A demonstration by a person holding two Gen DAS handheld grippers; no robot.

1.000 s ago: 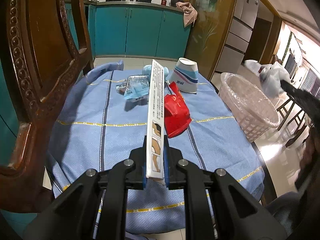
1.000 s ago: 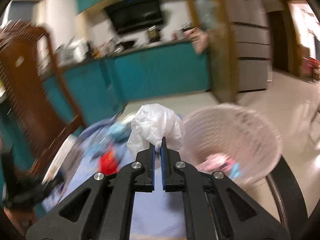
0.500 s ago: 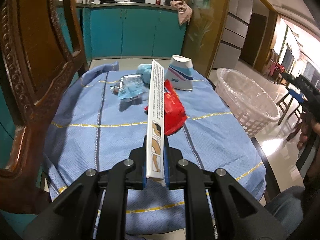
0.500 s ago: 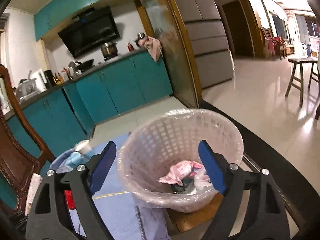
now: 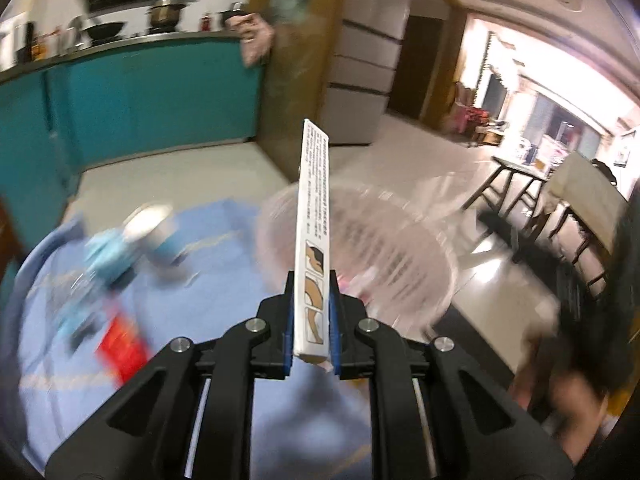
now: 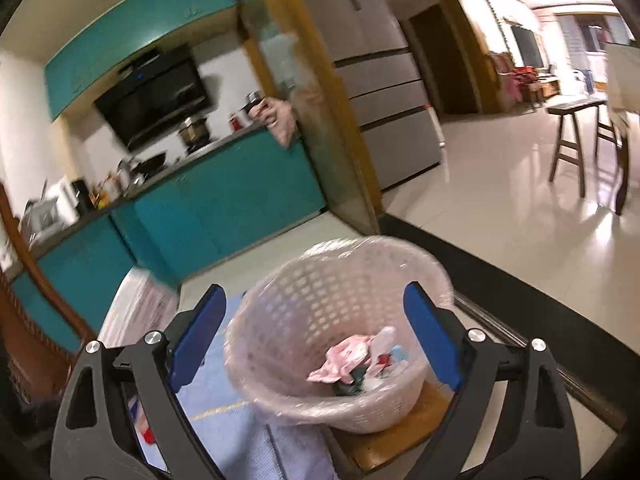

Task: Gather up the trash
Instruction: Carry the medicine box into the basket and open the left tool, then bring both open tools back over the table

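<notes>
Left wrist view: left gripper [image 5: 311, 320] clamps a flat white box [image 5: 314, 240] on edge, pads tight on both faces; the pads have just eased a touch; box end points over the near rim of the basket [image 5: 400, 248]. Right wrist view: right gripper [image 6: 316, 336] spread wide, nothing between the pads, jaws have just been opening; it frames the basket [image 6: 320, 292], which holds crumpled trash [image 6: 352, 364] at its bottom

One basket [image 6: 340, 344] at six o'clock, one box [image 5: 314, 236], two grippers [image 5: 311, 320] [image 6: 316, 332], two stools [image 6: 576, 148] at two o'clock
</notes>
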